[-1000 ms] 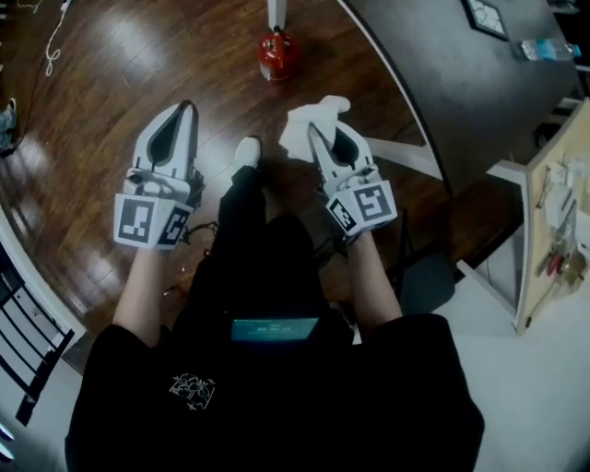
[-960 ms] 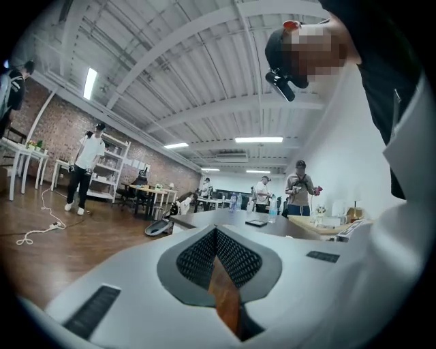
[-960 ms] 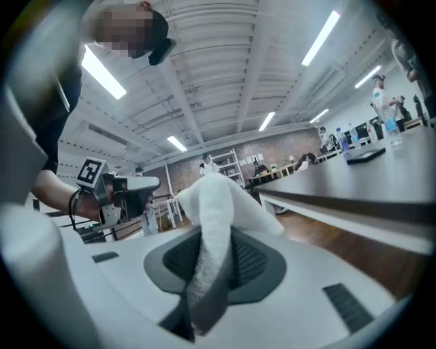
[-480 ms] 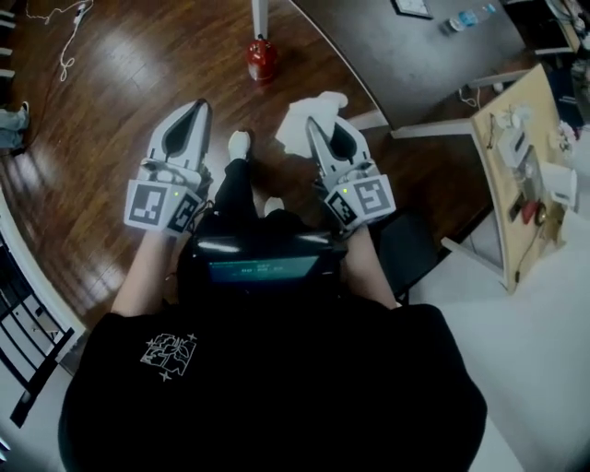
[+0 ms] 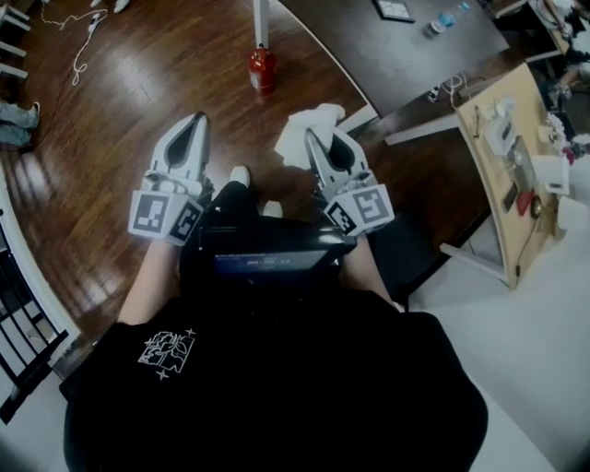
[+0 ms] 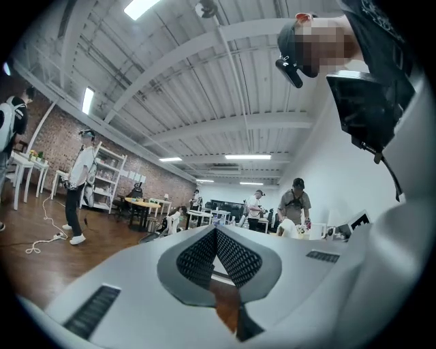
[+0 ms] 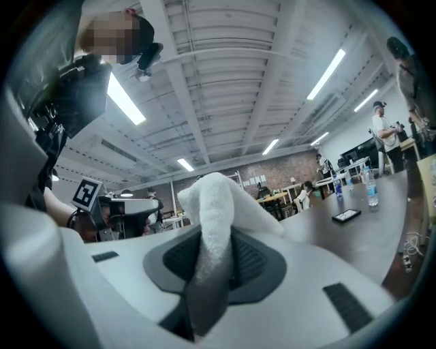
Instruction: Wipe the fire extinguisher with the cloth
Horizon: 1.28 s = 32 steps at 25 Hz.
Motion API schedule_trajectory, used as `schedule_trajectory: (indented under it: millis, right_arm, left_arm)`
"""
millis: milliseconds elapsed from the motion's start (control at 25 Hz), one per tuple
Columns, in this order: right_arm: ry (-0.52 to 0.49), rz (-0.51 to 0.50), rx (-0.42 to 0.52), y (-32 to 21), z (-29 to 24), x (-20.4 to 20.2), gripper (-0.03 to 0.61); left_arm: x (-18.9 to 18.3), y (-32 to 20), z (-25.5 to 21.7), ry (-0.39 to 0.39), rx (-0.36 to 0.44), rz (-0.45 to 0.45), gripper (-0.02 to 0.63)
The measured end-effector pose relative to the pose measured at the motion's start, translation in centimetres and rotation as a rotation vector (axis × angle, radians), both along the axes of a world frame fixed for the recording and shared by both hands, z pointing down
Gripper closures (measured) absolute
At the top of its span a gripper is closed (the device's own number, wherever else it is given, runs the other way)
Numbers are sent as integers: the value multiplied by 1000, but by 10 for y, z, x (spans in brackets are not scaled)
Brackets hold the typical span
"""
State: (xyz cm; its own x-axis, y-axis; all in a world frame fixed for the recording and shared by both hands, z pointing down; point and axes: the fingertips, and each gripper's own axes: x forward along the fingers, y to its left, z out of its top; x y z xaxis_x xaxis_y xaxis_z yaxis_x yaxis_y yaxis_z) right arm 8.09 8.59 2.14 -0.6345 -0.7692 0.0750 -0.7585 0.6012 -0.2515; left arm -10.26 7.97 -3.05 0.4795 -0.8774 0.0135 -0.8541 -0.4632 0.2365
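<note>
A red fire extinguisher (image 5: 262, 68) stands upright on the wooden floor, far ahead of both grippers. My right gripper (image 5: 312, 136) is shut on a white cloth (image 5: 301, 131), which bunches out past its tips; in the right gripper view the cloth (image 7: 216, 211) is pinched between the jaws (image 7: 212, 255). My left gripper (image 5: 198, 120) is shut with nothing in it, its jaws meeting at the tip (image 6: 215, 233). Both grippers are held near the person's body and point forward, well short of the extinguisher.
A dark curved table (image 5: 406, 55) lies ahead on the right with a water bottle (image 5: 442, 18) and a black tablet (image 5: 395, 9). A wooden pegboard (image 5: 516, 166) with tools stands at right. A white post (image 5: 261, 20) rises behind the extinguisher. Several people stand far off.
The head view has drawn back and turned: the extinguisher now sits smaller and farther away, and the pegboard has come into fuller view. Both grippers keep their hold and pose.
</note>
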Motion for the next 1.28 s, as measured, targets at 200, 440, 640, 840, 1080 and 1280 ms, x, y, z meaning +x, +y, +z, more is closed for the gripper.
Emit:
schedule_trajectory:
  millis: [200, 440, 640, 840, 1080, 1280]
  right_arm:
    - [-7, 27, 9, 13, -9, 0, 462]
    - [4, 60, 16, 10, -26, -8, 462]
    - [-46, 71, 36, 8, -44, -23, 462]
    - [-60, 78, 64, 2, -62, -28, 462]
    - [-40, 96, 68, 11, -58, -32, 463]
    - [-18, 103, 67, 12, -57, -31, 465]
  left_arm:
    - [-7, 15, 4, -3, -1, -3, 614]
    - [-4, 9, -4, -16, -5, 62, 614]
    - [-6, 7, -14, -1, 28, 60, 614]
    - [3, -2, -23, 11, 45, 72, 614]
    - [1, 7, -27, 21, 60, 83, 614]
    - [-3, 6, -25, 25, 65, 76, 614]
